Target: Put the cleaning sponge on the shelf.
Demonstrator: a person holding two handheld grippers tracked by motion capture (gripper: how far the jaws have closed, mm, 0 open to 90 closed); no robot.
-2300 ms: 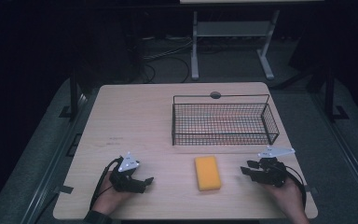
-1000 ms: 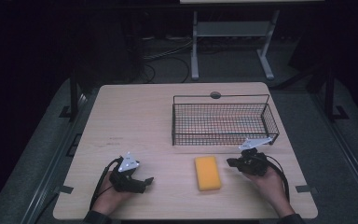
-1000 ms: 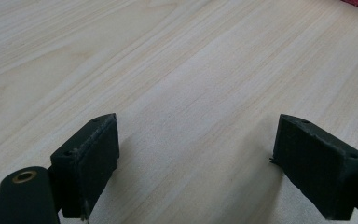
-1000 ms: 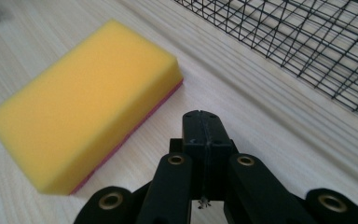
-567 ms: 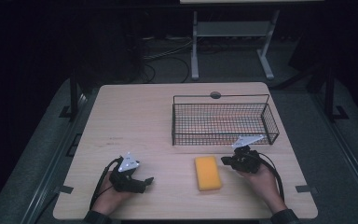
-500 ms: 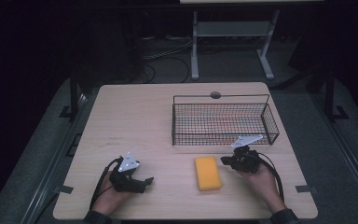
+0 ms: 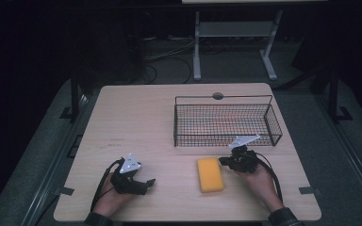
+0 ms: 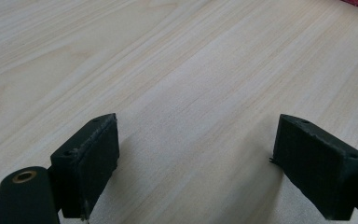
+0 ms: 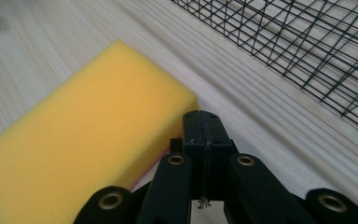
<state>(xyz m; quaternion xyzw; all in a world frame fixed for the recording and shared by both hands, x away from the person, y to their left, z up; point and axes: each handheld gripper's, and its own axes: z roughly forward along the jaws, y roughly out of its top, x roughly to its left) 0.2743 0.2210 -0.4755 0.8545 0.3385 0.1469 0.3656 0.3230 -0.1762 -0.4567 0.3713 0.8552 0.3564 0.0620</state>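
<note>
A rectangular yellow foam sponge (image 7: 210, 174) lies flat on the pale wooden surface (image 7: 141, 122), in the lower middle of the high view, its long side running up and down the frame. Just above and to the right of it stands a black wire-mesh basket (image 7: 226, 123), rectangular and open at the top, with the sponge clear of its near wall.

The right gripper (image 7: 225, 161) sits at the lower right of centre in the high view, held in the person's right hand (image 7: 257, 179), its tip just beside the sponge's upper right corner. In the right gripper view its jaws are pressed together with nothing between them, and their joined tip (image 9: 202, 126) stands against the sponge's (image 9: 88, 135) near corner; whether it actually touches the foam cannot be told. The basket's mesh (image 9: 298, 51) crosses the upper right of that view.

The left gripper (image 7: 147, 182) rests at the lower left of the high view, well apart from the sponge. In the left gripper view its jaws stand wide apart, with bare wood (image 8: 191, 93) between the two black pads (image 8: 95, 154).
</note>
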